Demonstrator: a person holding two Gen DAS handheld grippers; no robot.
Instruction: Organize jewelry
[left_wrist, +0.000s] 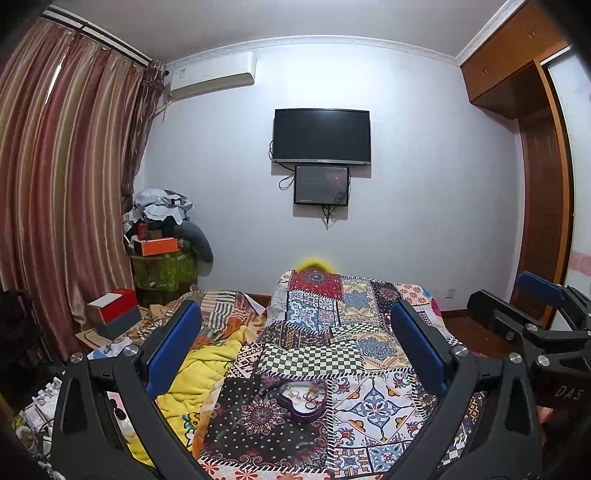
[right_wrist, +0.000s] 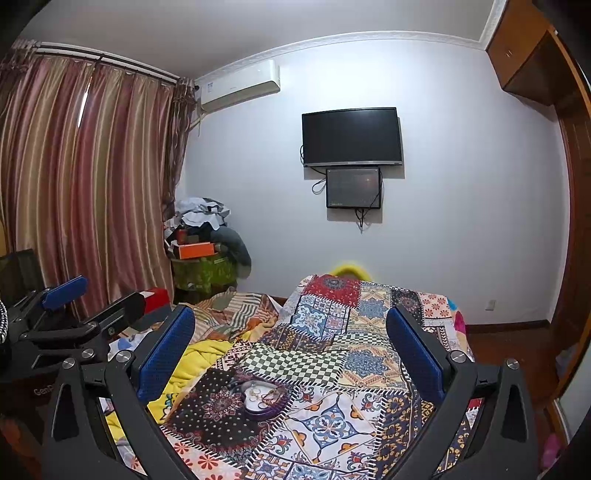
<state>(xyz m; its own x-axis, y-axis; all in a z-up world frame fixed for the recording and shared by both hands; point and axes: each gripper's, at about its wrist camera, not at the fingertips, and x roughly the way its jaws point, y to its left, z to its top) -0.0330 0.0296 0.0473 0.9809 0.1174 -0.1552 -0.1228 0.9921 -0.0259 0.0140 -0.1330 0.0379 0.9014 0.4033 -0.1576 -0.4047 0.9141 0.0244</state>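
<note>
A purple heart-shaped dish (left_wrist: 303, 402) holding several rings and a tangle of bracelets rests on the patchwork bedspread (left_wrist: 325, 332); the right wrist view shows the same dish (right_wrist: 263, 400) lower left of centre. My left gripper (left_wrist: 295, 339) hangs above and short of the dish, wide open with nothing between its blue pads (left_wrist: 173, 343). My right gripper (right_wrist: 291, 343) is likewise wide open and empty, held above the bed. Each gripper shows at the edge of the other's view: the right gripper (left_wrist: 532, 306) at right, the left gripper (right_wrist: 70, 299) at left.
A yellow blanket (left_wrist: 207, 373) lies bunched left of the bedspread. Red and grey boxes (left_wrist: 116, 310) and clutter stand by the striped curtains (left_wrist: 66, 177). A television (left_wrist: 321, 136) and small screen hang on the far wall. A wooden wardrobe (left_wrist: 543, 177) fills the right side.
</note>
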